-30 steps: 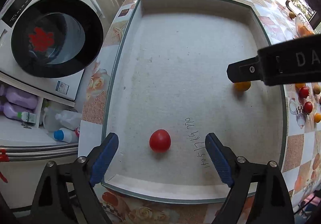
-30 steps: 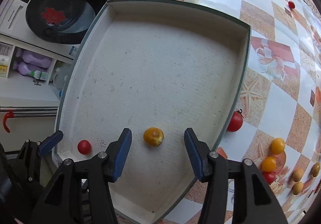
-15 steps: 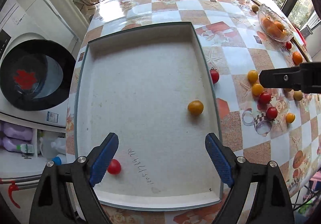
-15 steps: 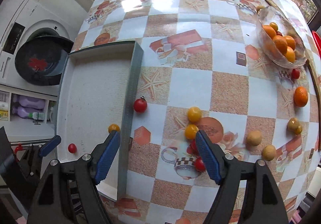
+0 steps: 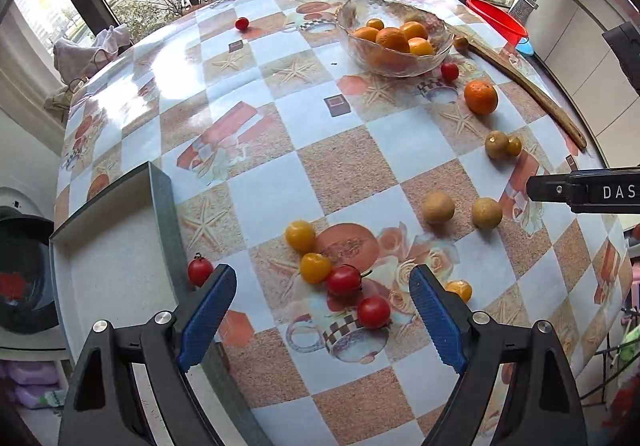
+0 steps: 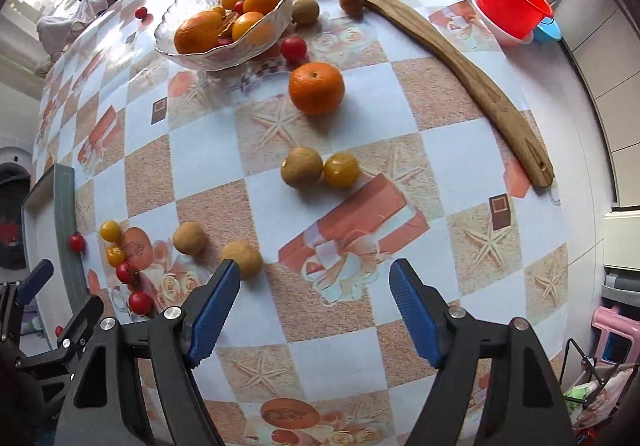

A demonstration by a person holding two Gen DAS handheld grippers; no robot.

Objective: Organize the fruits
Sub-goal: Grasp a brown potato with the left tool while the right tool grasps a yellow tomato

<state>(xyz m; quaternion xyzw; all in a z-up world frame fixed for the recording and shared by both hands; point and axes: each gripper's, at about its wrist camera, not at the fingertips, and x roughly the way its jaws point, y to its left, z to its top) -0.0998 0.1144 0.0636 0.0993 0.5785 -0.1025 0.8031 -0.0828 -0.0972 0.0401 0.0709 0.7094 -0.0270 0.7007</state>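
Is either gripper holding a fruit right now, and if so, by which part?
Nothing is held. The left gripper and right gripper are both open and empty above the table.

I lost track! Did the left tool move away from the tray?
Yes. The left tool swung off the tray to the loose tomatoes on the table.

Bright window daylight, glare on tablecloth (image 5: 132,86), fisheye-warped dark edges
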